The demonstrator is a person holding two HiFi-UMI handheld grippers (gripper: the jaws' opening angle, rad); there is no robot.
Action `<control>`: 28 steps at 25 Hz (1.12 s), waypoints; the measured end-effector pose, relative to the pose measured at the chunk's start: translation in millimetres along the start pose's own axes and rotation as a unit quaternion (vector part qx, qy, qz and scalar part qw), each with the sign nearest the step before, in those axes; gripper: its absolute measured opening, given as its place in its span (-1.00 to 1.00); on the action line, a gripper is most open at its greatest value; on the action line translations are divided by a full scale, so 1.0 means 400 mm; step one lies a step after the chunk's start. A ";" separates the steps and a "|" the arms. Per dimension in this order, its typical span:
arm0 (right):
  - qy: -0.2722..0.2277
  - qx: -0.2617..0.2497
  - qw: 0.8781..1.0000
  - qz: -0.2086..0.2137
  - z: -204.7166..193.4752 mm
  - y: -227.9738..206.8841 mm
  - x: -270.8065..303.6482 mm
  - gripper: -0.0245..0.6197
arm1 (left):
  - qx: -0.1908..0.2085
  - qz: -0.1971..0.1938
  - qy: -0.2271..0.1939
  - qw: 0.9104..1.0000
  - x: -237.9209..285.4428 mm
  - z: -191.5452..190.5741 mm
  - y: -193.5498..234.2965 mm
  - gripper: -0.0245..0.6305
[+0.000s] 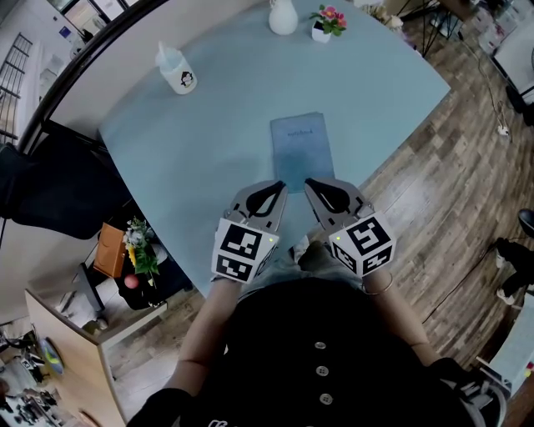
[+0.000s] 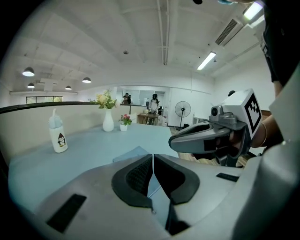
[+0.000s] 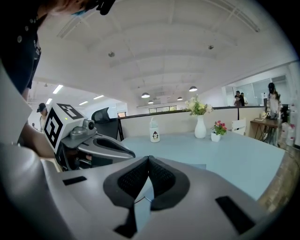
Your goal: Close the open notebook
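A blue-grey notebook [image 1: 300, 148] lies closed and flat on the light blue table [image 1: 192, 150], cover up, just beyond both grippers. My left gripper [image 1: 278, 185] and right gripper [image 1: 310, 183] sit side by side at the table's near edge, tips pointing at the notebook's near end. Neither touches it. The left gripper view shows its jaws [image 2: 153, 157] pressed together with nothing between them, the notebook [image 2: 133, 153] just ahead and the right gripper [image 2: 174, 142] alongside. In the right gripper view its jaws [image 3: 149, 159] also meet at the tips, empty, with the notebook's corner [image 3: 197, 166] beyond.
A white squeeze bottle with a penguin print [image 1: 177, 70] stands at the far left of the table. A white vase [image 1: 283, 17] and a small flower pot [image 1: 325, 23] stand at the far edge. A black chair [image 1: 50, 188] is left of the table, wooden floor to the right.
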State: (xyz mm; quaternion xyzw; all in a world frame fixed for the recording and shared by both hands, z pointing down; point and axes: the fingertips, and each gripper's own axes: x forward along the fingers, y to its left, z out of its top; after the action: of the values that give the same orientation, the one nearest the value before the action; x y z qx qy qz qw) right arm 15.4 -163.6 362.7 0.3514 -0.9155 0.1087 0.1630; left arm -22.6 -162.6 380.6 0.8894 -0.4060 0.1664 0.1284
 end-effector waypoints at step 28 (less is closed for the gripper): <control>0.034 0.030 0.999 0.014 -0.055 0.022 0.017 -0.90 | -0.029 -0.013 0.048 0.998 0.025 -0.055 -0.022 -0.87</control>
State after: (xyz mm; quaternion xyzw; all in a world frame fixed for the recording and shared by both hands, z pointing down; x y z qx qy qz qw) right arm 9.5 -154.5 384.8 0.3392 -0.9105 0.1506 0.1822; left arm -14.1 -155.7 403.9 0.8816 -0.3921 0.1951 0.1761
